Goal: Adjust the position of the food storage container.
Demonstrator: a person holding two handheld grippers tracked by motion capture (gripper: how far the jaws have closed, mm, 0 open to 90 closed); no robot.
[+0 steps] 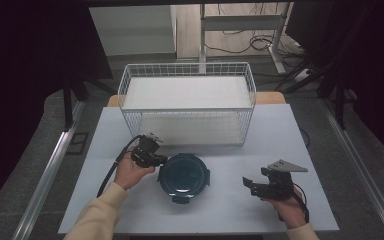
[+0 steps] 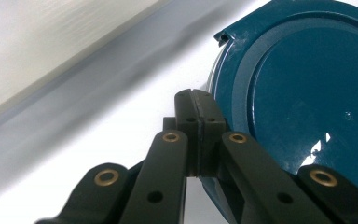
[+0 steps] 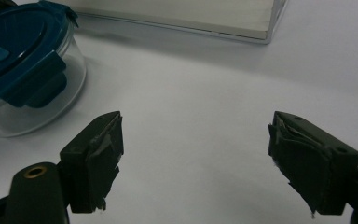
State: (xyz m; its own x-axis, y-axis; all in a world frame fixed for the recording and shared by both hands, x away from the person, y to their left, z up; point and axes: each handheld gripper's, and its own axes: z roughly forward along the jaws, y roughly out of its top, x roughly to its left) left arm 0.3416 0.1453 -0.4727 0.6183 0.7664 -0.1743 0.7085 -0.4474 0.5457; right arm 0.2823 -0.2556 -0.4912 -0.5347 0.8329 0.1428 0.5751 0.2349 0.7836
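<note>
We see a round container (image 1: 184,177) near the front middle of the white table (image 1: 300,150). It has a dark teal lid (image 2: 307,93) with latch flaps at its edge, and in the right gripper view its body reads as clear glass or plastic (image 3: 28,107) under that lid. It sits upright, lid on.

Behind it stands a white wire basket (image 1: 187,102), apart from the container; we note a pale flat panel on its upper level.

Left gripper (image 1: 161,160): held in the left hand (image 1: 130,170), it is at the container's left edge. In the left gripper view the two jaws are pressed together, pad against pad, with no gap between them and nothing between them that we can see. The tips (image 2: 196,100) lie just beside the lid's rim; whether they touch it, we cannot tell.

Right gripper (image 1: 248,184): held in the right hand (image 1: 287,205), it is over bare table, well apart from the container to the right, with a grey three-cornered plate (image 1: 285,166) on top. In the right gripper view its jaws are spread wide, with bare table between them. The pads (image 3: 100,154) look worn and ragged at the edges.
</note>
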